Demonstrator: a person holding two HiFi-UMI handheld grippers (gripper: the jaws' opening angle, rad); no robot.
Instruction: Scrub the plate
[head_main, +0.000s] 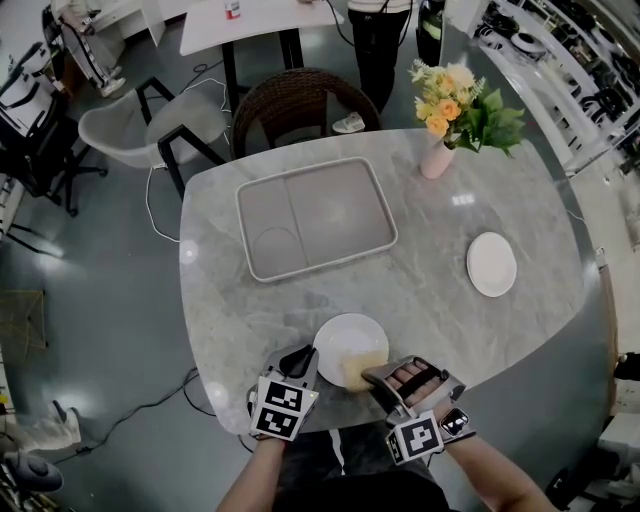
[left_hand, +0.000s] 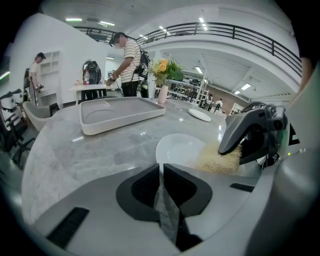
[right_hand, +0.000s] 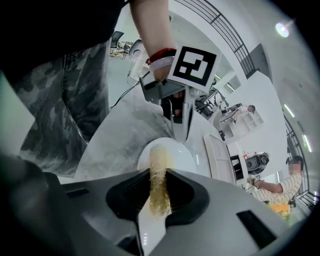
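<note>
1. The head view takes in the whole grey-veined marble counter (head_main: 430, 290). The round white plate (head_main: 345, 340) sits at its near edge, with the left gripper (head_main: 303, 360) at the plate's left rim and the right gripper (head_main: 388, 376) at its near right.
2. Only the left gripper view shows that gripper's jaws pressed together on a thin white sliver — the plate's near rim, pinched between them.
3. Only the right gripper view shows its jaws clamped on a strip of yellow scrubber (right_hand: 159, 182). The strip is coarse and fibrous, and its far end lies on the plate's face. In the head view it is just a pale yellow patch over the plate's near right part.
4. The plate is smooth, glossy and shallow. Each gripper has matte black pads in a pale grey shell and carries a cube with black-and-white square markers.
5. Well beyond the plate lies a grey rectangular tray (head_main: 315, 215) with rounded corners, a dividing ridge and a circular recess. A smaller white plate (head_main: 492, 263) lies well apart on the right, and a pink vase (head_main: 437, 158) of yellow and white flowers (head_main: 455, 100) stands near the far edge. A wicker chair (head_main: 300, 100) sits just past the counter.
6. In the left gripper view the right gripper blocks the plate's right side — the scrubber bulges out beneath it.
</note>
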